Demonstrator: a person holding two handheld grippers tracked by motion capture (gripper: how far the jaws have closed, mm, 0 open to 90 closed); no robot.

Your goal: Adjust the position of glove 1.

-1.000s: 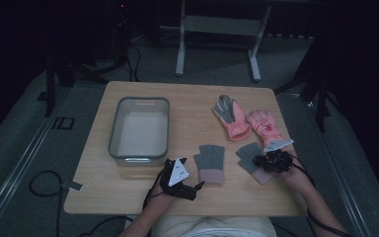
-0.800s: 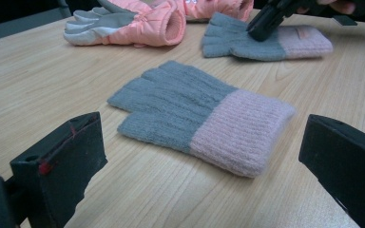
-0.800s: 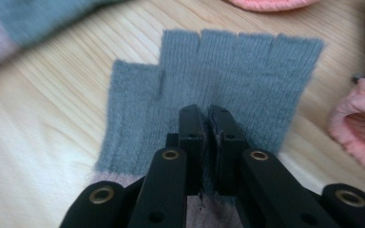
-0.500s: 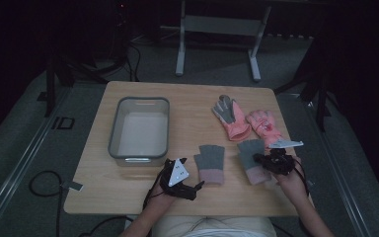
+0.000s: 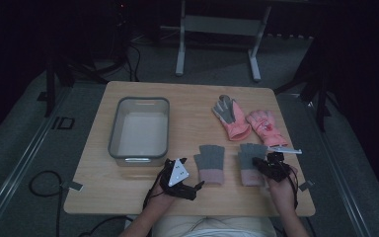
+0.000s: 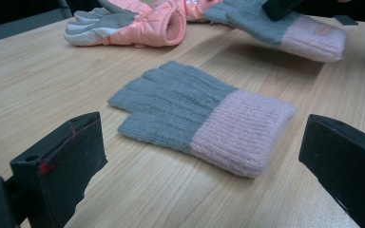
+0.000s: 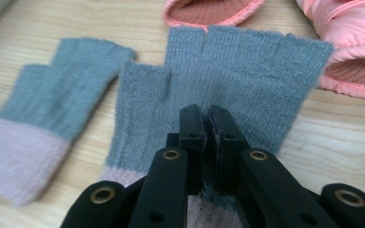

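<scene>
Right claw [image 5: 262,165] has slid inward from the edge onto the right grey glove [image 5: 250,159], left claw [image 5: 196,186] hasn't shifted. Left to right: clear bin [image 5: 139,129] sits empty at the left of the surface [image 5: 187,98], well apart from the gloves. Left claw rests near the front edge, jaws wide apart, aimed at the left grey glove [image 6: 204,116], which lies flat between them but untouched. Right claw is clamped shut on the right grey glove's knit near the pink cuff; that glove looks lifted a bit off the wood in the left gripper view. Step in hand, likely: pick up the grasped glove. Next move calls for lifting clear and carrying it, probably to the bin or onto its mate. Two pink gloves [image 5: 249,123] lie just behind, touching the grey fingertips, could snag on the lift; the left glove lies in a leftward path
</scene>
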